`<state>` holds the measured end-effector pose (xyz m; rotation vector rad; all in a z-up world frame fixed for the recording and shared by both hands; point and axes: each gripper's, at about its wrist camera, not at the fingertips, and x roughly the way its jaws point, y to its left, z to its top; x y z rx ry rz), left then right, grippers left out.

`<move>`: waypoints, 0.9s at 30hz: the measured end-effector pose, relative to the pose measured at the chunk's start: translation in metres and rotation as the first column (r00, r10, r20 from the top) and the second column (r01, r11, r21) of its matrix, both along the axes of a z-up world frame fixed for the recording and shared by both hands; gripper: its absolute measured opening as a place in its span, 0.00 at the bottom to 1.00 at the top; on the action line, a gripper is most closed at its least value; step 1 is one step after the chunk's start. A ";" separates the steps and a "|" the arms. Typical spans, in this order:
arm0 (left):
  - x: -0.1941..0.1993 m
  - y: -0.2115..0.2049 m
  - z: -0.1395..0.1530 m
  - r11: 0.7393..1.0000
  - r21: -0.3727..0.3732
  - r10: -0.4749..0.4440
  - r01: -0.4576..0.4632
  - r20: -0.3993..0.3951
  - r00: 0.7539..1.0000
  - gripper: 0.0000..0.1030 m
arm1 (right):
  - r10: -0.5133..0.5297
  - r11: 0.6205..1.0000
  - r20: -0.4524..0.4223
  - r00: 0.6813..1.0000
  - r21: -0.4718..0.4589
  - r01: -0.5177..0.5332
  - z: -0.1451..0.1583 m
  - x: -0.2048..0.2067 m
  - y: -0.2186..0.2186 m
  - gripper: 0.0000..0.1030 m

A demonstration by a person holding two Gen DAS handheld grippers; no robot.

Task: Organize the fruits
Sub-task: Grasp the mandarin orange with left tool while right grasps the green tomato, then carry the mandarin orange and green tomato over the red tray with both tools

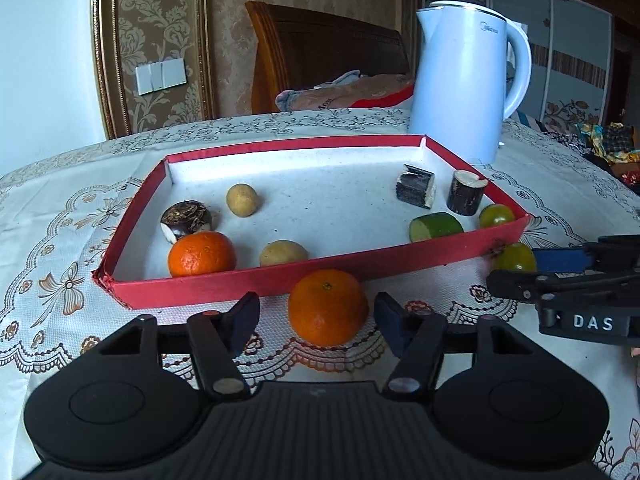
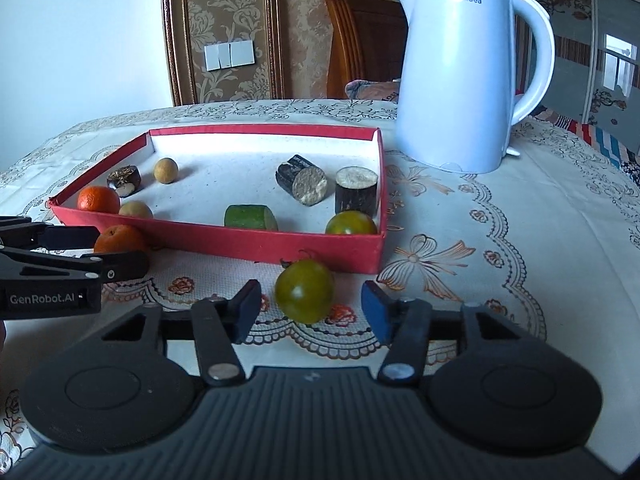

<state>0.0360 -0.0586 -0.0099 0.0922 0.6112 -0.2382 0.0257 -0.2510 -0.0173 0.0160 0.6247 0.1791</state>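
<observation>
An orange (image 1: 328,307) lies on the tablecloth just in front of the red tray (image 1: 200,285). My left gripper (image 1: 318,314) straddles it, open, with a gap on each side. A green tomato (image 2: 304,291) lies outside the tray's near right corner, between the fingers of my open right gripper (image 2: 310,302); neither pad touches it. Inside the tray are another orange (image 1: 202,254), two pale round fruits (image 1: 241,199), a dark chestnut-like piece (image 1: 186,218), two dark cane pieces (image 1: 416,186), a green cut piece (image 1: 436,226) and a second green tomato (image 1: 496,215).
A white electric kettle (image 1: 460,80) stands behind the tray's far right corner. A patterned lace cloth (image 2: 480,240) covers the table. Beyond it are a wooden headboard (image 1: 320,52) and bedding. The two grippers sit side by side along the tray's front wall.
</observation>
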 end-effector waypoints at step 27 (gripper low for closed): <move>-0.008 -0.006 0.004 0.999 0.012 -0.045 0.045 0.026 0.999 0.40 | -0.007 1.000 0.036 0.999 0.024 0.006 0.003 -0.005 -0.003 0.30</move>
